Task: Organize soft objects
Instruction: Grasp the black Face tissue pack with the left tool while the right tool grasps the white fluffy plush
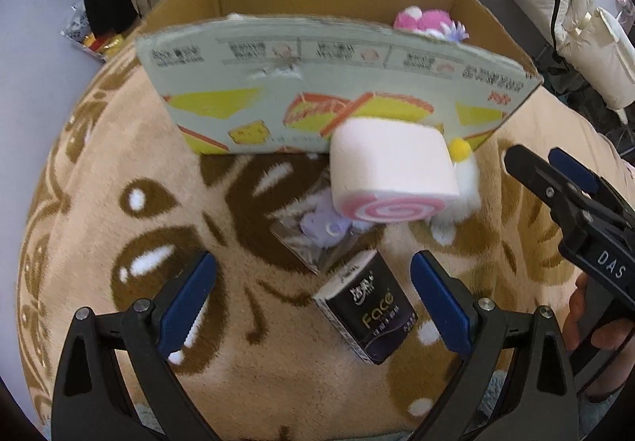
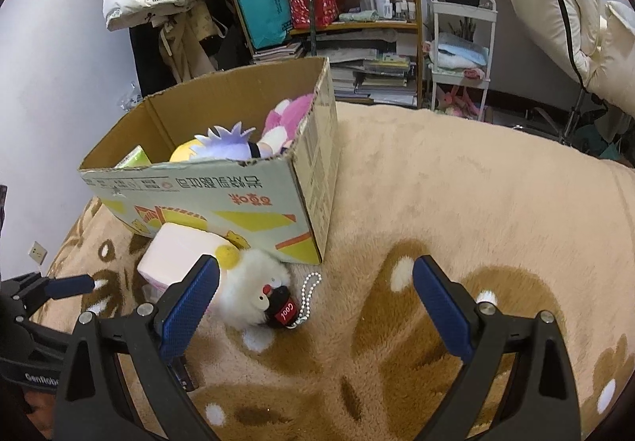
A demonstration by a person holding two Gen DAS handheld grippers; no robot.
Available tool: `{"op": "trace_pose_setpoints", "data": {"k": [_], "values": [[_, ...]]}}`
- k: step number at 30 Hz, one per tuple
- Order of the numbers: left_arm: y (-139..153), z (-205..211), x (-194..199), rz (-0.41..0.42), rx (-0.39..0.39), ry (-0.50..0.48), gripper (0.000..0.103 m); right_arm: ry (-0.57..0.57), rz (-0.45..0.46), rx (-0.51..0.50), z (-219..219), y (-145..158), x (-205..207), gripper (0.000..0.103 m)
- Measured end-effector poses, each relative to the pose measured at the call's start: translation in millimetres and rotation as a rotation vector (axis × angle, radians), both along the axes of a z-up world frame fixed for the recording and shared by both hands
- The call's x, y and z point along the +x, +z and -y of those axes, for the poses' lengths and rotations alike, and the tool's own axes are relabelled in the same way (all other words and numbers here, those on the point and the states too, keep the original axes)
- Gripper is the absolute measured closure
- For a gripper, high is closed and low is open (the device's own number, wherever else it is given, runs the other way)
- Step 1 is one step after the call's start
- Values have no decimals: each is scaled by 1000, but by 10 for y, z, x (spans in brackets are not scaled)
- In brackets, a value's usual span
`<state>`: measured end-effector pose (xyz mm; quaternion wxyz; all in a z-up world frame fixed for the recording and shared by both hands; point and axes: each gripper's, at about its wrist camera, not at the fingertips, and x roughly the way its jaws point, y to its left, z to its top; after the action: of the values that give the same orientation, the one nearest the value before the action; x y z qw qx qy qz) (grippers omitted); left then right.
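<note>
Left gripper (image 1: 313,298) wide open, empty; tissue pack (image 1: 367,316) lies between its fingers, apparently untouched. Right gripper (image 2: 315,296) likewise open, empty; white plush (image 2: 254,292) just beside its left finger.

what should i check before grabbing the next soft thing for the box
1. Left gripper open, nothing held: ok.
2. Right gripper open, nothing held: ok.
3. Pink swirl cushion not pinned under anything: ok.
4. White fluffy toy in plain view near the right fingers: ok.
5. Cardboard box open on top: ok.
6. Room left in the box beside the plush toys: cannot tell.
</note>
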<state>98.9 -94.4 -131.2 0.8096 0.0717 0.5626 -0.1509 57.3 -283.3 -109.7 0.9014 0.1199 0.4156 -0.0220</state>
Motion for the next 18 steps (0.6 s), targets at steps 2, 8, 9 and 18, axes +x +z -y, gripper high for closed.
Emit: {"op": "trace_pose_setpoints", "data": {"k": [2, 8, 9, 18], "values": [[-43, 20, -2, -18, 3, -13, 6, 3, -10, 3, -4, -29, 14, 1], [-163, 87, -2, -67, 19, -37, 6, 17, -41, 4, -26, -134, 73, 1], [-184, 93, -1, -77, 21, -38, 6, 20, -46, 5, -38, -144, 81, 1], [-402, 208, 11, -145, 51, -48, 6, 68, -82, 3, -154, -284, 160, 6]]}}
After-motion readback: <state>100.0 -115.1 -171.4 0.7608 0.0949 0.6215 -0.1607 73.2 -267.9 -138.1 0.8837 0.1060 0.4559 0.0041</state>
